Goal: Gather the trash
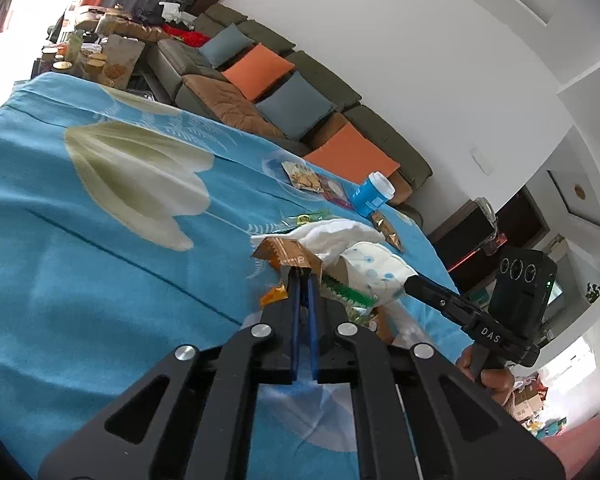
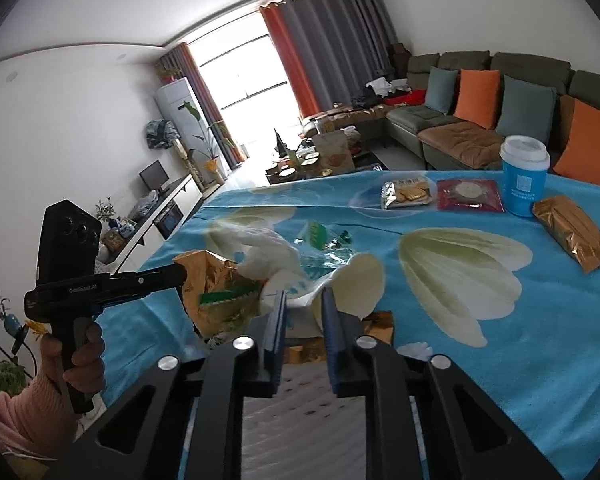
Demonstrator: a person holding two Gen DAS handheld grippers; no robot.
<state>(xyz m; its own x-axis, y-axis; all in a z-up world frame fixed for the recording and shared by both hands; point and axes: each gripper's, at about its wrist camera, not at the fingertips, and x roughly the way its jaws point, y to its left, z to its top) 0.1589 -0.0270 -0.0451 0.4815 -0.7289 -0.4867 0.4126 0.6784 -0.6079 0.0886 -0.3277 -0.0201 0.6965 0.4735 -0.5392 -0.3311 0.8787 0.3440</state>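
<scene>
The table (image 2: 500,360) was covered with a blue cloth with big pale flowers. The left gripper (image 1: 302,270) had its fingers (image 1: 296,300) pressed together on the edge of a golden wrapper (image 1: 288,254), which was open and crumpled near the middle of the table. In the right wrist view the same wrapper (image 2: 216,280) showed a green strip inside, and the left gripper (image 2: 180,274) held it from the left side. The right gripper (image 2: 304,300) had its fingers (image 2: 278,320) nearly closed, pinching the rim of a white paper cup (image 2: 340,284) that lay on its side just beside the wrapper. A white tissue (image 2: 268,248) and a clear plastic wrapper with green print (image 2: 320,240) lay behind them, touching the pile. Farther away on the table stood a blue cup with a white lid (image 2: 524,176), upright, and near it lay a golden packet (image 2: 572,232), a red packet (image 2: 470,196) and a silver packet of biscuits (image 2: 408,194), all well apart from the grippers. A hand (image 2: 72,356) with a pink sleeve held the left gripper's handle
</scene>
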